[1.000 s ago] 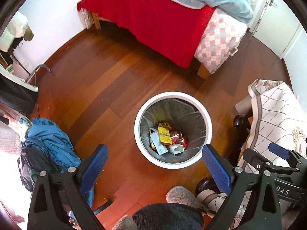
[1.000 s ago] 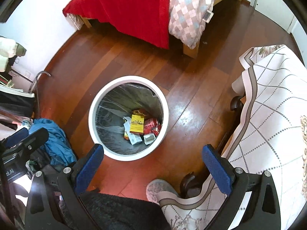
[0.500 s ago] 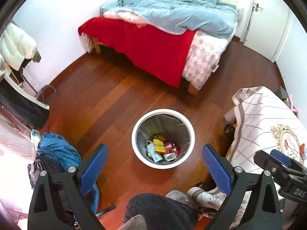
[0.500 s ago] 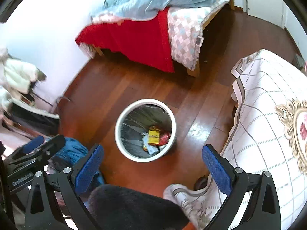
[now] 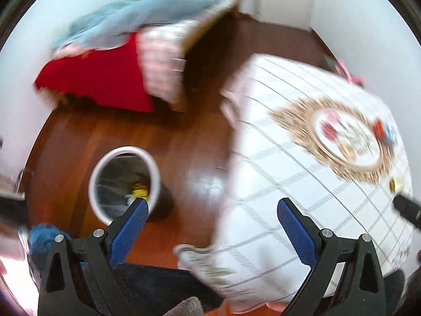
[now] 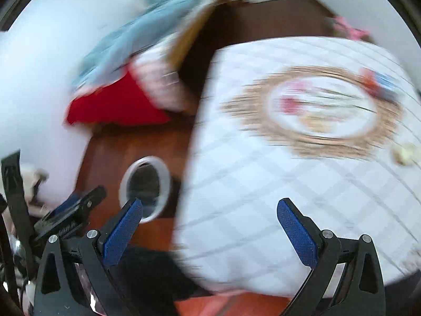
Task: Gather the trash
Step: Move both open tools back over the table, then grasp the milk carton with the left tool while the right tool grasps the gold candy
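Both views are motion-blurred. A white-rimmed trash bin (image 5: 155,176) stands on the wood floor at lower left, with yellow and other wrappers (image 5: 139,192) inside; it also shows in the right wrist view (image 6: 163,176). My left gripper (image 5: 212,218) is open and empty, over the floor between the bin and a cloth-covered table (image 5: 302,184). My right gripper (image 6: 209,218) is open and empty above the table's near edge (image 6: 263,197). Small red and blue items (image 5: 384,129) and a yellowish crumpled piece (image 6: 404,152) lie on the table's far right.
A bed with red, checked and blue covers (image 5: 105,79) stands at the back left. A blue cloth heap (image 5: 42,237) lies at lower left. The left gripper's body (image 6: 68,216) shows left in the right wrist view. A pink item (image 5: 347,76) lies beyond the table.
Both grippers have risen and swung right, away from the bin toward the table. The bin has shifted left and shrunk in both views; the tablecloth now fills the right half.
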